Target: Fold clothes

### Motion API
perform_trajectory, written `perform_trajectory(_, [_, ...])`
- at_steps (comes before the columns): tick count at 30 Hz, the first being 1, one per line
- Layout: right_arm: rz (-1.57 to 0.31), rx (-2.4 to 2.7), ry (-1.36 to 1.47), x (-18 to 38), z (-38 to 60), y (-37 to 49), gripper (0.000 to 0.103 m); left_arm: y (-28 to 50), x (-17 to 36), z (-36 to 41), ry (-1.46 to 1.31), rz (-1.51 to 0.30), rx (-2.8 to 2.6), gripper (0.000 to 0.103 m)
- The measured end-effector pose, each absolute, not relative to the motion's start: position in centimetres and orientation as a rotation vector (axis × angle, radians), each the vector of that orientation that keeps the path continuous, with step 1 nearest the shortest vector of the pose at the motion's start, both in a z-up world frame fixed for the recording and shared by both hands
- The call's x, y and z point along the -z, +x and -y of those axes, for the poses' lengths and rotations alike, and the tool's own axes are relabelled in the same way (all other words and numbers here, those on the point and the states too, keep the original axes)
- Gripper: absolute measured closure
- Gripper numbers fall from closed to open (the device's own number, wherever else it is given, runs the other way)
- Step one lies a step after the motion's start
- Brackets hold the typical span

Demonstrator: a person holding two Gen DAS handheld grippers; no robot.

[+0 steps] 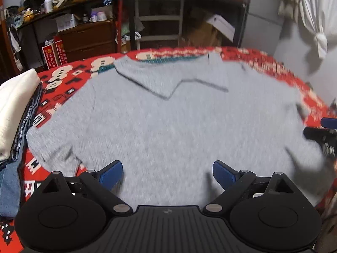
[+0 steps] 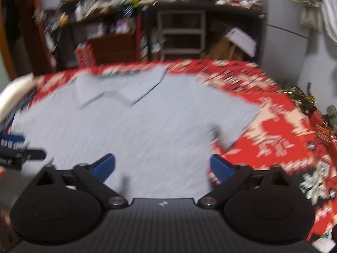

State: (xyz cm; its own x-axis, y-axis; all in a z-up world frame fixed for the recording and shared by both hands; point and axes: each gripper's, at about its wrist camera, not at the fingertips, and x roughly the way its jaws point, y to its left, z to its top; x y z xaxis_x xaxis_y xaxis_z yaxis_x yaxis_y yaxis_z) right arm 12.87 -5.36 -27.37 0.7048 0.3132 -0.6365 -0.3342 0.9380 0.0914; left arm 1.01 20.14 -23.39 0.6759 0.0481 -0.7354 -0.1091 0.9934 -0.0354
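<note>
A light grey short-sleeved shirt [image 1: 168, 122] lies spread flat on a red patterned blanket [image 1: 63, 78], its far edge folded back into a flap [image 1: 168, 78]. My left gripper [image 1: 167, 174] hovers open over the shirt's near part, nothing between its blue pads. In the right wrist view the same grey shirt [image 2: 126, 126] fills the middle, one sleeve [image 2: 236, 124] reaching onto the red blanket [image 2: 273, 126]. My right gripper [image 2: 162, 167] is open above the shirt's near right edge. Each gripper shows at the edge of the other's view. Both views are motion-blurred.
A stack of folded clothes [image 1: 14, 113], white on top, sits at the blanket's left edge. Beyond the bed stand cluttered dark shelves [image 1: 84, 10], a wooden drawer unit [image 1: 88, 40] and a white rack [image 1: 160, 21]. Pale cloth [image 1: 311, 21] hangs on the right wall.
</note>
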Motion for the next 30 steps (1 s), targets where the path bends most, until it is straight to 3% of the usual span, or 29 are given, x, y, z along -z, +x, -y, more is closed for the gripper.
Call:
perform_trajectory(2, [-0.690,-0.324,-0.002,26.6,7.5,14.2,0.020,1.7,22.8,-20.1,-0.099,-0.818,-0.081,0.014])
perform_trajectory(4, [-0.698,-0.285,0.025,26.2,10.0,16.1,0.040,2.4,22.3,-20.0,-0.112,-0.815,-0.072,0.017])
perform_trajectory(8, [-0.746,-0.220,0.091,26.7,14.5,19.9,0.061,4.5,21.7,-19.2,-0.124,-0.828,-0.039,0.020])
perform_trajectory(10, [-0.769,-0.216,0.123,27.2,16.7,21.9,0.077,5.8,21.5,-18.7,-0.128,-0.842,-0.024,0.026])
perform_trajectory(23, [-0.819,-0.326,0.004,30.8,17.1,32.1,0.076,10.2,20.7,-16.1,-0.061,-0.852,0.000,0.027])
perform_trajectory(26, [-0.825,-0.342,-0.064,31.5,16.0,32.8,0.084,10.1,20.9,-16.3,-0.050,-0.863,-0.003,0.027])
perform_trajectory(28, [-0.815,-0.353,-0.116,31.5,15.2,32.6,0.099,10.2,21.0,-16.5,-0.046,-0.870,-0.010,0.027])
perform_trajectory(30, [-0.780,-0.310,-0.176,31.4,14.7,32.4,0.099,10.1,21.1,-16.8,-0.043,-0.877,-0.019,0.027])
